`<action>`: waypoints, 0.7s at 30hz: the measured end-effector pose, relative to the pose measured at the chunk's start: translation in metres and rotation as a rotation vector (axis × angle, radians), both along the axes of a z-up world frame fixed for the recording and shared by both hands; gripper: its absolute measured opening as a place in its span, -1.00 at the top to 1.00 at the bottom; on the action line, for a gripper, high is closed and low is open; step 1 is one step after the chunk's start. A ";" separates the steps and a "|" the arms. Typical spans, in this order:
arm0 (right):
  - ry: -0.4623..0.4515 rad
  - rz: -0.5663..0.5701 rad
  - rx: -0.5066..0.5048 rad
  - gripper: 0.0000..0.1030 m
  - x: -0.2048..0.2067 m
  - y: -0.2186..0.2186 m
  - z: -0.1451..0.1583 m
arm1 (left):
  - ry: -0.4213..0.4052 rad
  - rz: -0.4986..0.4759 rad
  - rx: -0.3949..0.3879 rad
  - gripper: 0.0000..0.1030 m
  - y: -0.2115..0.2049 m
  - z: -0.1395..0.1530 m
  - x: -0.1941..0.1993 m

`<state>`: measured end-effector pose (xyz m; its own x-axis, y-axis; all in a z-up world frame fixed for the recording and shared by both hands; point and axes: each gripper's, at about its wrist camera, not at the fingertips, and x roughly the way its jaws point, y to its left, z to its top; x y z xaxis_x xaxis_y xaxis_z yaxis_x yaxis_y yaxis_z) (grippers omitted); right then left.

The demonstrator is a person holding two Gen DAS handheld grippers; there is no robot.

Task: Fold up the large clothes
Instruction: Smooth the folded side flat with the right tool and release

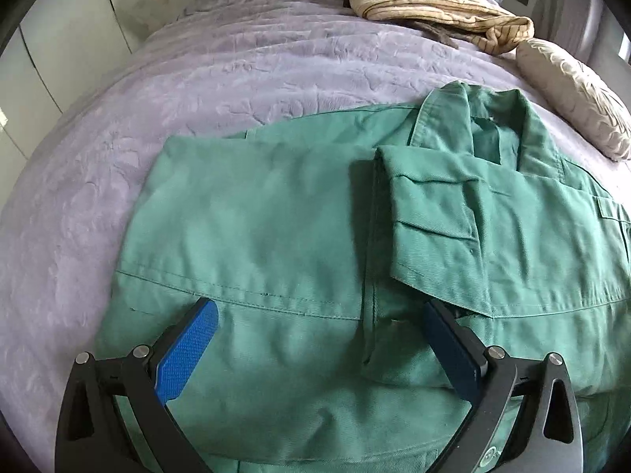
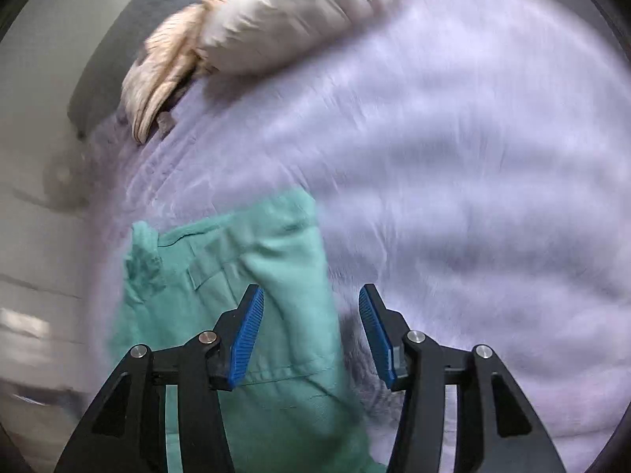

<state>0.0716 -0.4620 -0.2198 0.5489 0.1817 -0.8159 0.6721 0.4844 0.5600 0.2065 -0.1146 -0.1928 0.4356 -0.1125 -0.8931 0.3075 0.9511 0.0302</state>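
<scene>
A large green work jacket (image 1: 276, 216) lies flat on a lilac bedspread (image 1: 177, 86), collar (image 1: 477, 118) to the far right. One sleeve (image 1: 434, 213) is folded across its front. My left gripper (image 1: 318, 306) hangs open and wide just above the jacket, empty. The tip of its right finger (image 1: 445, 335) is at the sleeve cuff's lower edge. The right wrist view is motion-blurred. In it my right gripper (image 2: 311, 289) is open over the jacket's (image 2: 236, 260) edge and the bedspread (image 2: 473, 165), with no cloth pinched between its pads.
A cream striped cloth (image 1: 426, 0) and a beige pillow (image 1: 572, 90) lie at the head of the bed. In the right wrist view a pale pillow (image 2: 299, 19) and the cream cloth (image 2: 165, 67) are at the top. White cupboard fronts (image 1: 51, 51) stand left of the bed.
</scene>
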 end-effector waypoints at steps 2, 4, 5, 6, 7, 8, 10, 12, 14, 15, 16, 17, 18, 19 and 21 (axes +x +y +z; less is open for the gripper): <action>-0.027 0.028 0.056 0.90 0.001 0.008 -0.005 | -0.012 -0.006 0.019 -1.00 -0.003 0.002 -0.001; -0.010 0.086 -0.071 0.90 0.010 0.019 0.009 | -0.022 -0.021 0.040 -1.00 -0.007 0.000 -0.001; 0.009 0.115 -0.129 0.90 0.014 0.022 0.012 | -0.021 -0.030 0.050 -1.00 -0.009 -0.004 -0.001; 0.044 0.140 -0.157 0.90 0.018 0.020 0.007 | -0.017 -0.038 0.054 -1.00 -0.011 -0.007 0.000; 0.058 0.144 -0.159 0.90 0.016 0.018 0.005 | -0.012 -0.043 0.056 -1.00 -0.012 -0.010 0.002; 0.065 0.142 -0.153 0.90 0.014 0.016 -0.001 | 0.002 -0.035 0.046 -1.00 -0.009 -0.012 0.004; 0.048 0.101 -0.130 0.90 0.004 0.008 -0.004 | 0.026 -0.020 0.027 -1.00 -0.004 -0.009 0.007; 0.042 0.054 -0.116 0.89 -0.007 0.006 0.001 | 0.025 -0.012 0.028 -1.00 0.004 0.000 0.008; 0.042 0.032 -0.137 0.88 -0.021 0.008 0.013 | 0.024 -0.013 0.014 -0.80 0.014 0.011 0.008; 0.035 0.035 -0.160 0.88 -0.030 0.011 0.023 | 0.035 -0.019 0.003 -0.57 0.018 0.015 0.008; 0.027 0.049 -0.175 0.88 -0.036 0.016 0.031 | 0.048 -0.027 -0.007 -0.49 0.021 0.018 0.008; 0.017 0.069 -0.187 0.87 -0.042 0.023 0.037 | 0.067 -0.039 -0.025 -0.38 0.024 0.022 0.007; 0.006 0.096 -0.192 0.87 -0.048 0.032 0.044 | 0.073 -0.049 -0.036 -0.35 0.025 0.024 0.006; -0.003 0.121 -0.189 0.87 -0.054 0.038 0.049 | 0.073 -0.073 -0.053 -0.35 0.024 0.028 0.002; -0.021 0.184 -0.180 0.87 -0.052 0.063 0.053 | 0.054 -0.116 -0.064 -0.35 0.016 0.034 -0.005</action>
<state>0.0199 -0.3989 -0.1673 0.5374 0.1325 -0.8329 0.5526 0.6907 0.4664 0.2014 -0.0988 -0.1592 0.3678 -0.2168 -0.9043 0.4150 0.9085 -0.0490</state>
